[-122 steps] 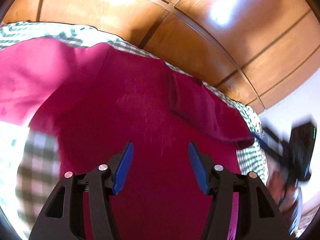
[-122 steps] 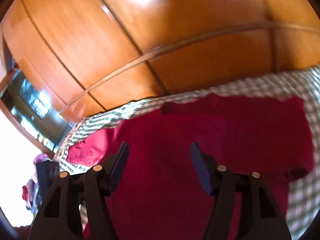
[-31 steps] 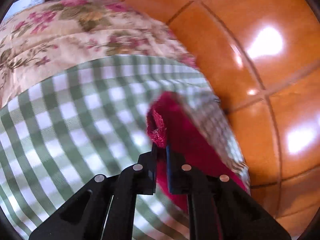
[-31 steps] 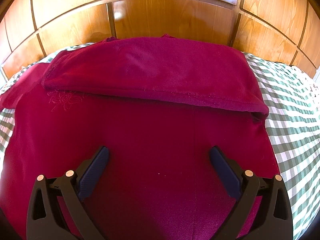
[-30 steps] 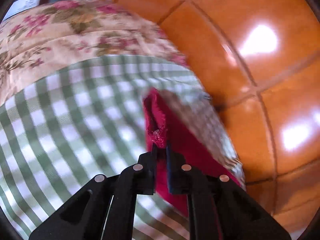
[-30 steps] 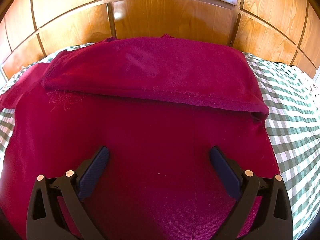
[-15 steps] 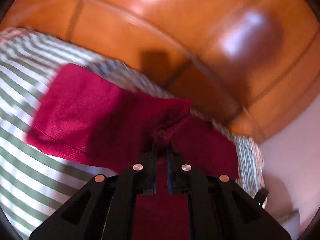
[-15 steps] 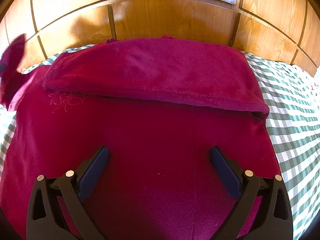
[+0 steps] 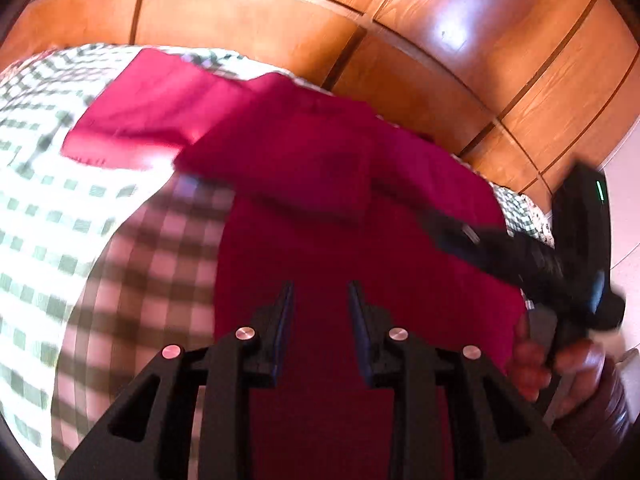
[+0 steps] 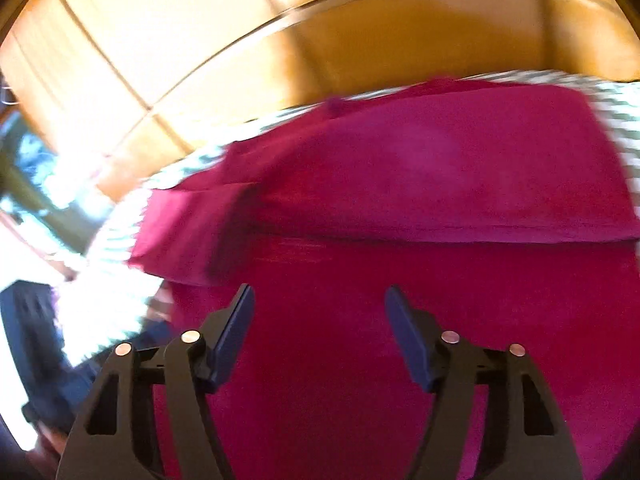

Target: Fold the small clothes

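The red garment (image 10: 400, 280) lies spread on the bed (image 9: 48, 216), its far part already doubled over toward the near side, and one sleeve (image 9: 136, 120) lying folded in across the body at the left. By the look of it the sleeve fold has just been laid and let go, so the step in hand is the change-over to the next fold. The left tool (image 9: 320, 312) hangs above the cloth, pointing steeply down; its jaws have just been opening and stand a little apart with nothing between them, the cloth lying free below. The right tool (image 10: 320, 328) also points down over the middle of the garment; its jaws have just been closing but stand well apart and empty, pads clear of the fabric. In the left view the person's right hand (image 9: 560, 364) grips the other tool's handle at the right edge. Next, I judge, each tool must take an edge of the garment and carry it across. The wooden headboard (image 9: 400, 40) stands beyond.
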Tool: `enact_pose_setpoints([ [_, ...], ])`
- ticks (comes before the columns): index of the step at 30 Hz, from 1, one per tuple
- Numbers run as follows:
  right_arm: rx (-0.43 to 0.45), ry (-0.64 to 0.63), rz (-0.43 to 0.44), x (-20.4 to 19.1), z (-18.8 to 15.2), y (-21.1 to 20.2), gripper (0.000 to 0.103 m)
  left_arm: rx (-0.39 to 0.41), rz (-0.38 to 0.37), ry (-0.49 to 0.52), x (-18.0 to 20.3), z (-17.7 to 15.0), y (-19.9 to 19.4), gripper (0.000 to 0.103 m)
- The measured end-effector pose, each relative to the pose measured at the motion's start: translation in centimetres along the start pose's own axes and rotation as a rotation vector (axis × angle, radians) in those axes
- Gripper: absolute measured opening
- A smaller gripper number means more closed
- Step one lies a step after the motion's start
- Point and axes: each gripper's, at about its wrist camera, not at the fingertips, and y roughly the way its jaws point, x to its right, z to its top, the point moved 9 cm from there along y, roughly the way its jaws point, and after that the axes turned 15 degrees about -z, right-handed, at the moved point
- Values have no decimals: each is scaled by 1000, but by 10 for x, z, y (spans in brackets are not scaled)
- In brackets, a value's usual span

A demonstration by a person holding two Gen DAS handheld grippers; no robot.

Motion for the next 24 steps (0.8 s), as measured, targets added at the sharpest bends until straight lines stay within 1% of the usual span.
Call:
enact_pose_setpoints([
  [2, -44, -27, 35, -32, 7, 21, 57, -8, 7, -4, -3, -10, 0, 27],
  [5, -82, -19, 37, -58, 16, 46, 57, -13, 22, 8, -7, -19, 4, 28],
  [7, -83, -41, 6, -71, 24, 60, 48, -19, 32, 17, -9, -20, 7, 28],
  [9, -71, -111, -78, -77, 30, 62, 7, -18, 28, 9, -9, -24, 8, 28],
  [10, -50, -126, -80, -79, 35, 54, 5, -17, 28, 9, -9, -24, 8, 28],
  [11, 8, -135, -76, -79, 46, 36, 5, -16, 29, 12, -9, -25, 8, 28],
  [13, 89, -141, -75, -75, 63, 3, 5, -16, 38, 17, -10, -26, 9, 28],
  [15, 193, -130, -82, -59, 88, -40, 5, -16, 46, 19, -8, -26, 11, 28],
  [17, 260, -109, -95, -38, 107, -73, 5, -14, 47, 15, -8, -27, 11, 28],
  [19, 302, -88, -124, -15, 120, -95, 5, -15, 48, 14, -7, -27, 11, 28],
  [21, 331, -65, -179, 16, 128, -112, 5, -16, 53, 18, -7, -28, 9, 28],
  [24, 323, 6, -252, 69, 131, -118, 5, -20, 64, 25, -5, -27, 14, 28],
])
